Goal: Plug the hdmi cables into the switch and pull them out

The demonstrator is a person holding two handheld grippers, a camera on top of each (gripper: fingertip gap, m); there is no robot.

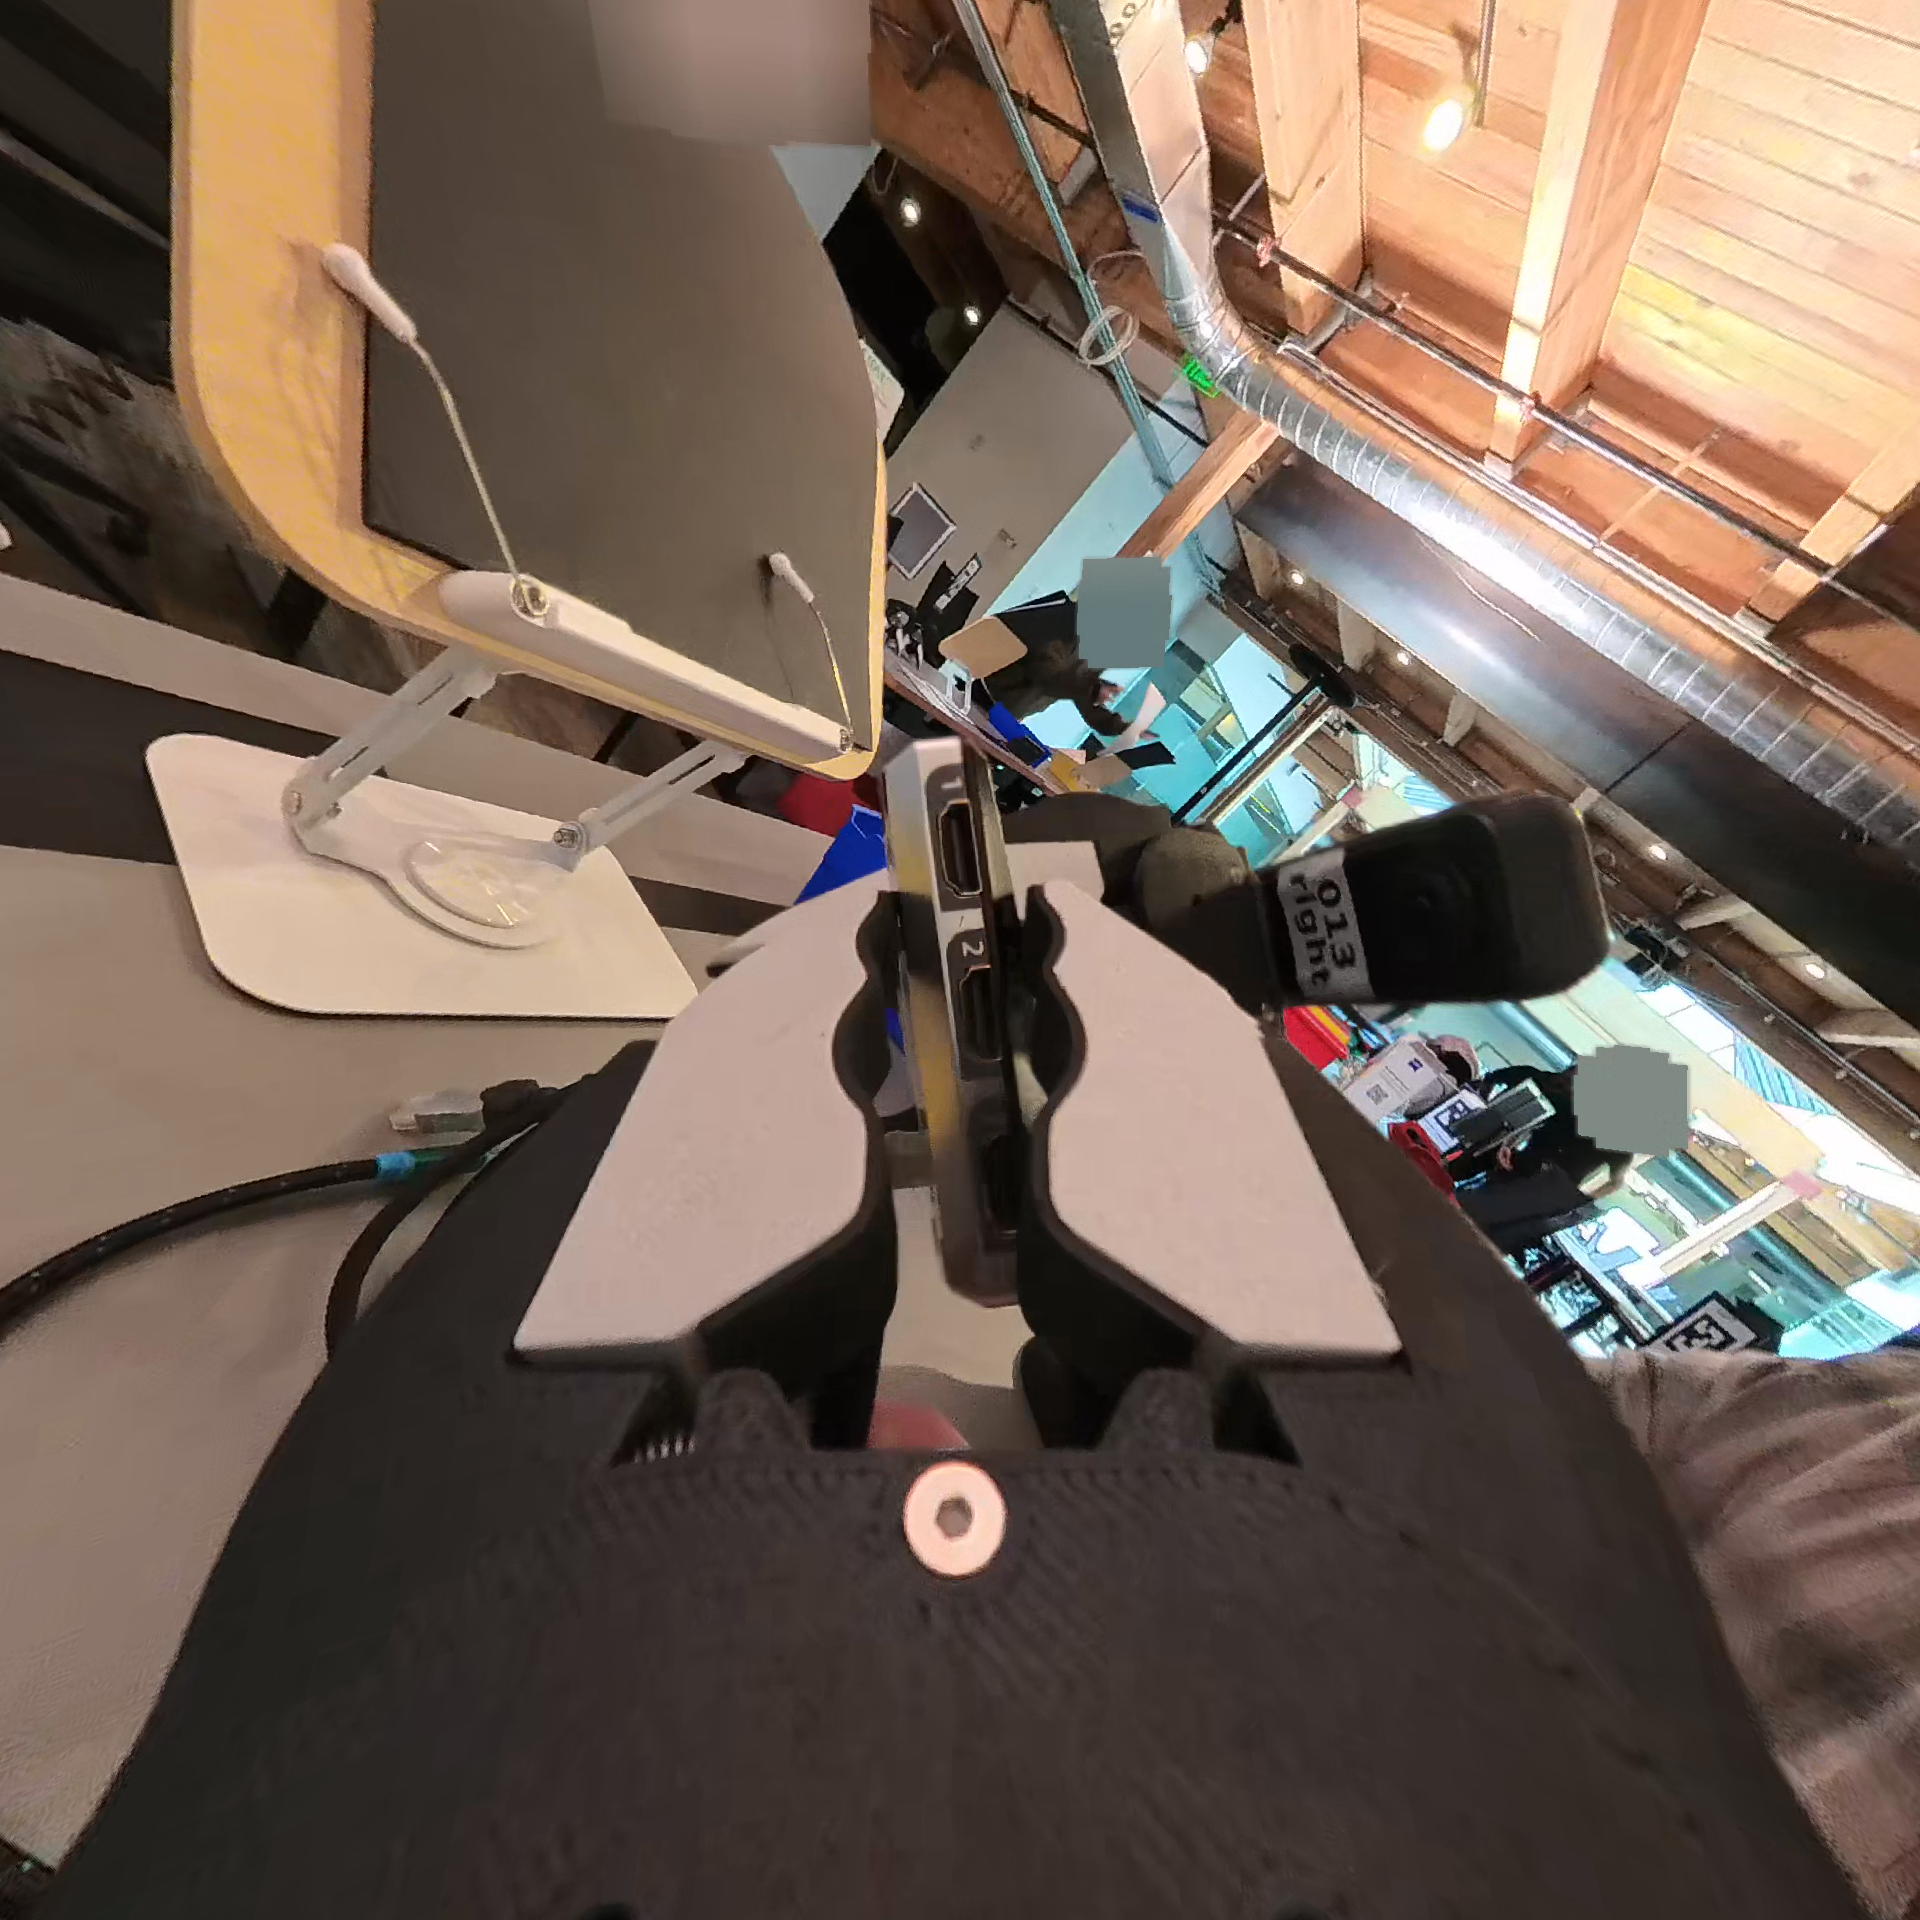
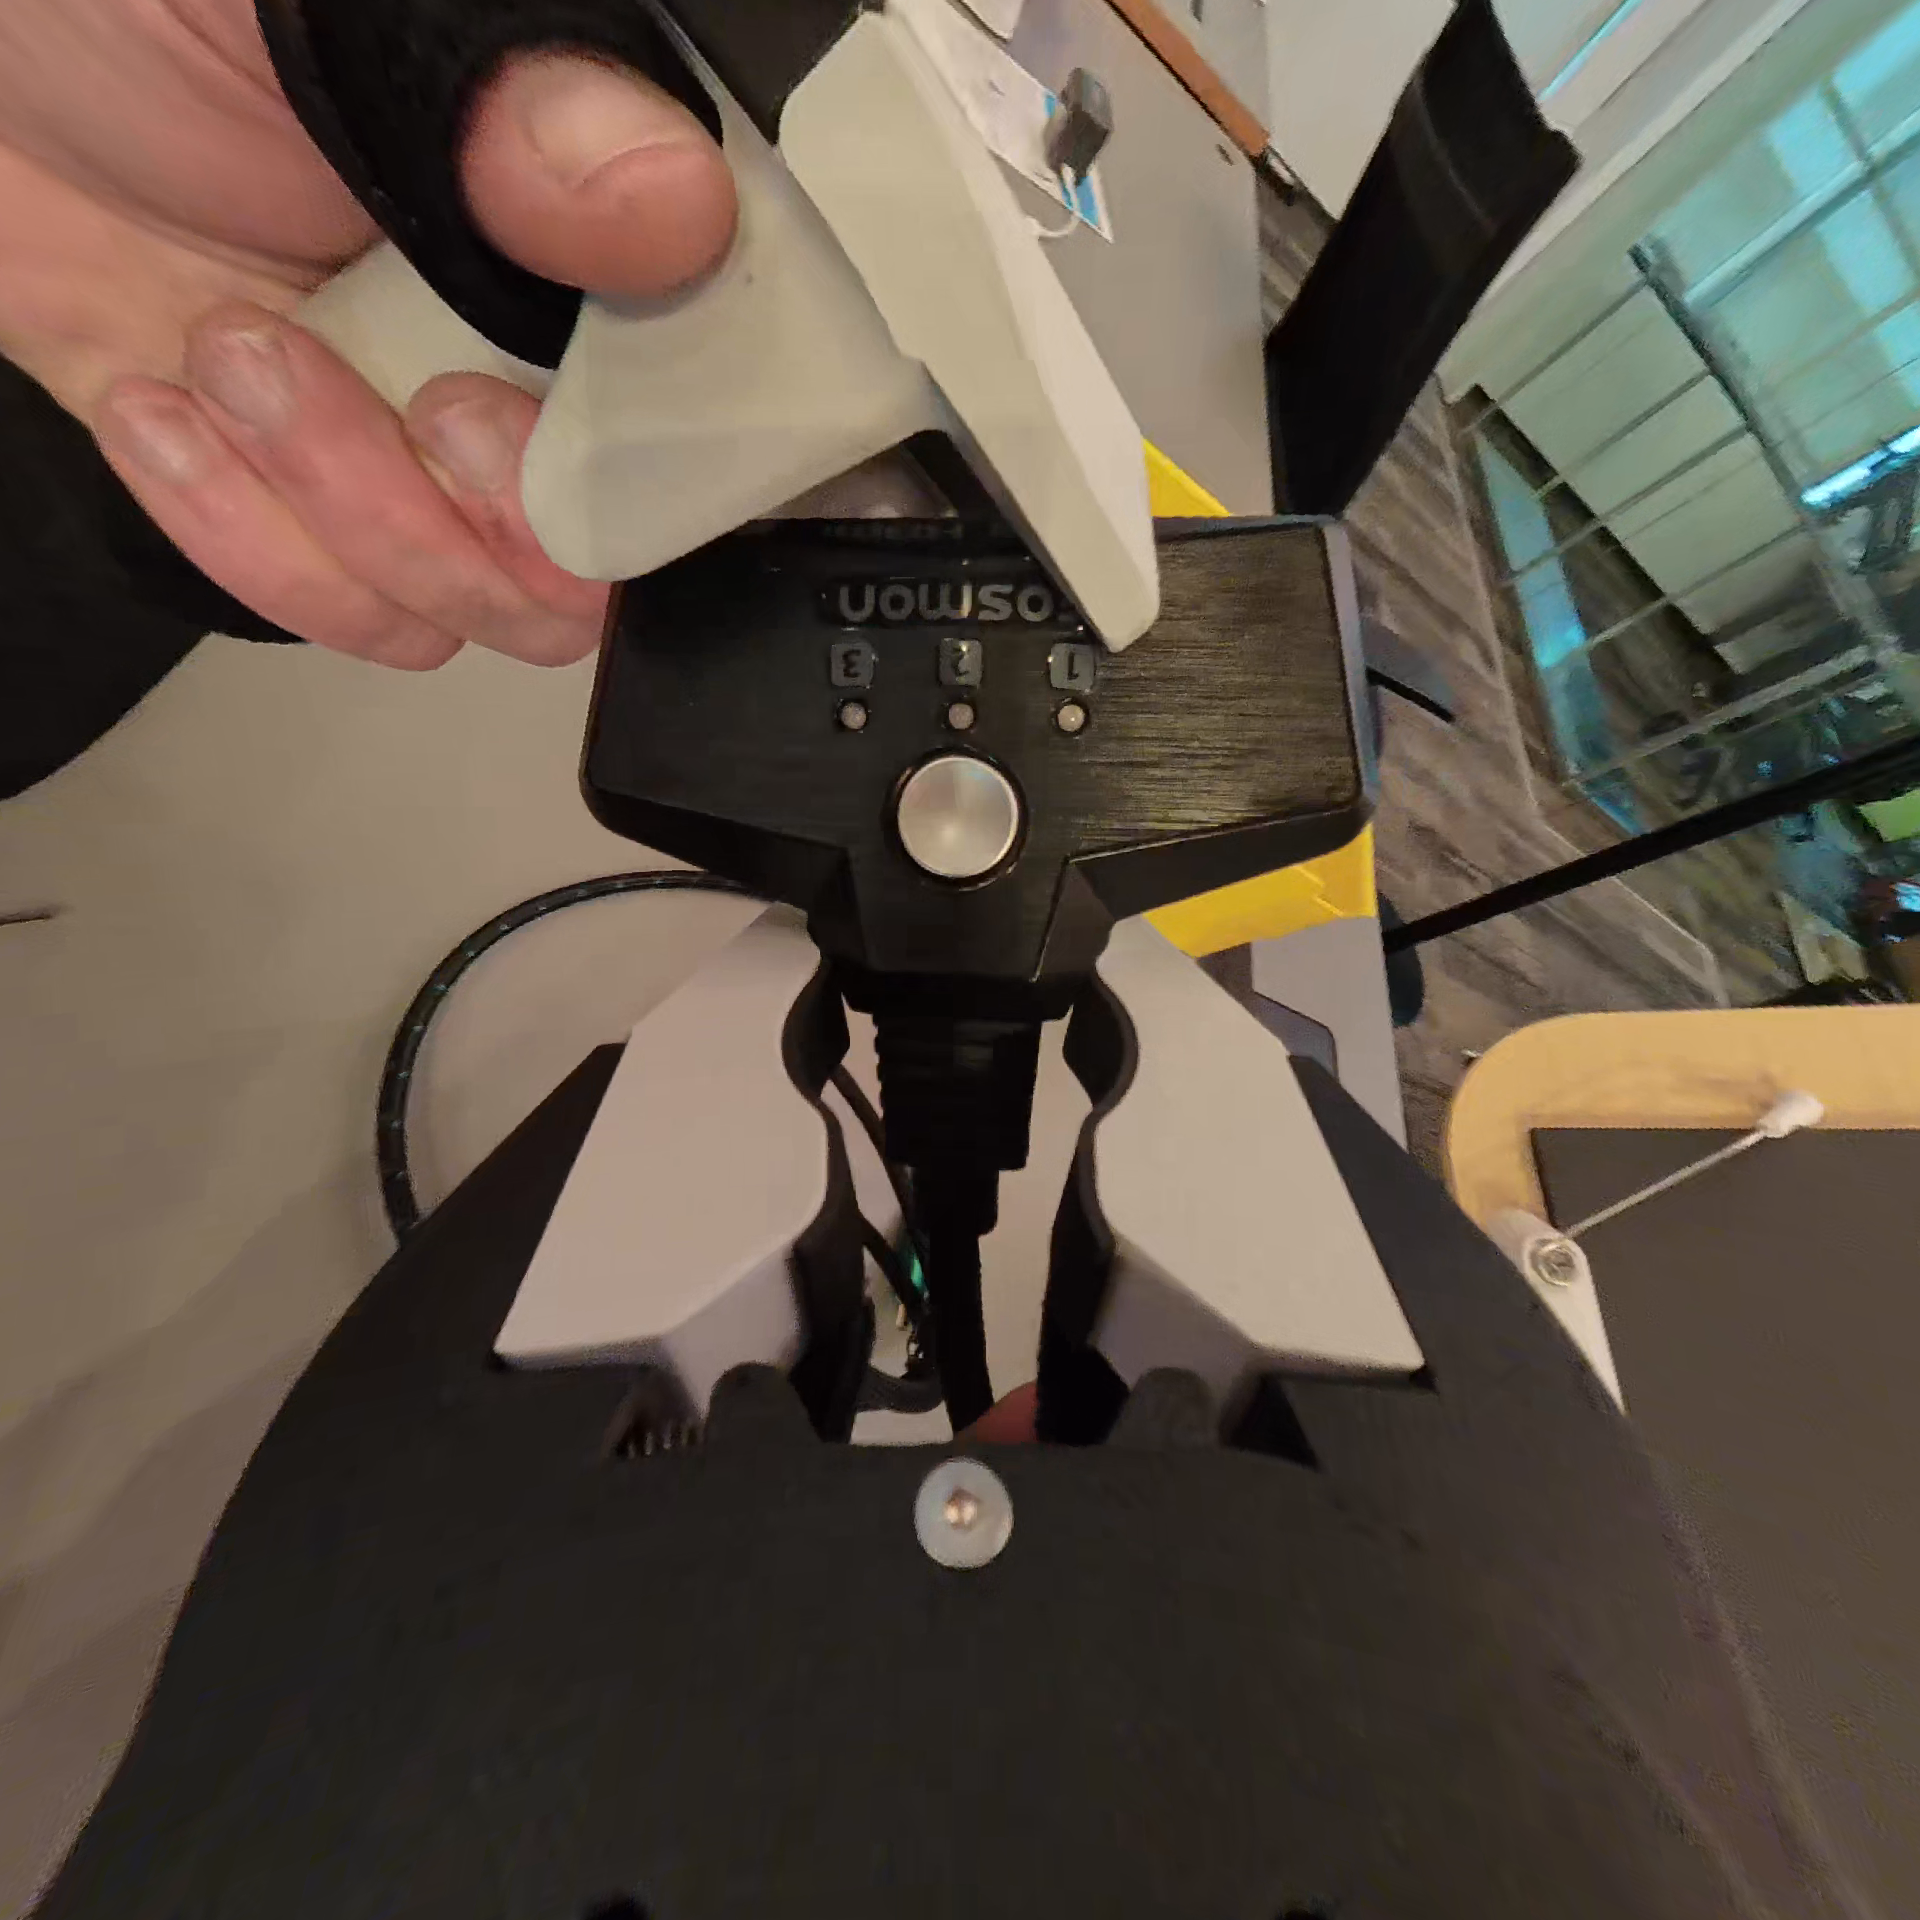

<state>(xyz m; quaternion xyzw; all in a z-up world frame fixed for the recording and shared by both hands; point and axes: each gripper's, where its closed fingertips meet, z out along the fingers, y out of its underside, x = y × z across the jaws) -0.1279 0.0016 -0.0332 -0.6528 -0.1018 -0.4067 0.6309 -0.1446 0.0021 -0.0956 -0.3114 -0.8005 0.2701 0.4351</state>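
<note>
The left claw (image 1: 958, 914) is clamped on the switch (image 1: 961, 997), holding it edge-on above the table (image 1: 156, 1039), its three ports all empty. The right claw (image 2: 954, 1023) is partly open around the switch's own cable stub (image 2: 951, 1101), seemingly not pinching it. A black HDMI cable (image 1: 187, 1195) lies on the table near the left edge.

Bright indoor light, fisheye edge warping, mild motion blur

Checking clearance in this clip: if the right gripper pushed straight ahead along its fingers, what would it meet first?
The right gripper would meet the black HDMI switch first: its cable-end neck already sits between the fingertips. Whether the pads touch it is unclear.
</note>
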